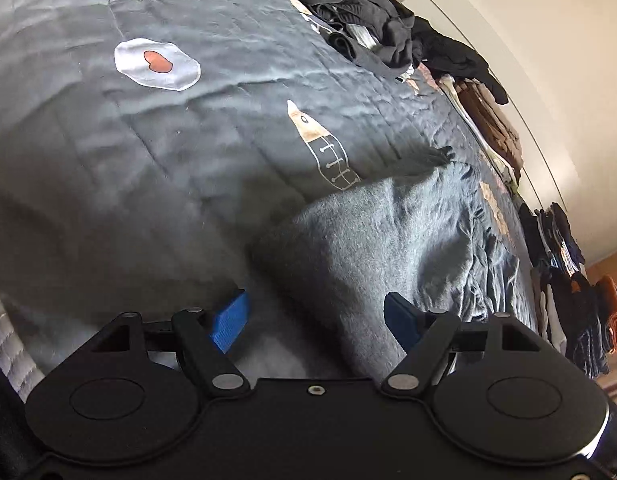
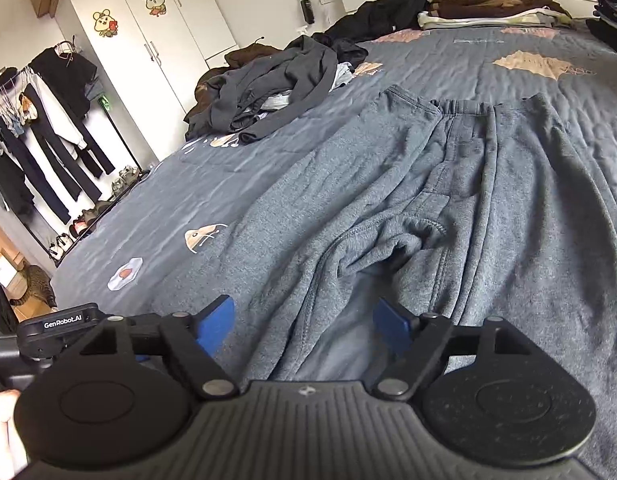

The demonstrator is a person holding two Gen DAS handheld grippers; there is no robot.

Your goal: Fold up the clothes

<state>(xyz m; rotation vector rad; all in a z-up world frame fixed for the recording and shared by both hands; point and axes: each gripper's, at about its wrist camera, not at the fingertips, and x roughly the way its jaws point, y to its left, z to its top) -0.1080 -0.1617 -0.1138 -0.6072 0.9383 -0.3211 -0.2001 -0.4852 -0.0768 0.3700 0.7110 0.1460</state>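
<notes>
Grey fleece trousers [image 2: 448, 200] lie spread flat on the grey quilted bed cover [image 2: 228, 176], waistband at the far end, legs toward me. My right gripper [image 2: 304, 324] is open with blue pads, low over the crotch and inner leg fabric, holding nothing. In the left wrist view one trouser leg [image 1: 380, 240] lies in a rumpled fold on the bed cover [image 1: 148, 160]. My left gripper [image 1: 316, 320] is open, its fingers either side of that leg's near end, not closed on it.
A heap of dark unfolded clothes [image 2: 276, 84] lies at the bed's far left. Folded stacks [image 2: 488, 4] stand along the headboard, seen also in the left wrist view [image 1: 496, 128]. A clothes rack [image 2: 48, 120], a wardrobe [image 2: 156, 32] and a cat [image 2: 36, 284] are left of the bed.
</notes>
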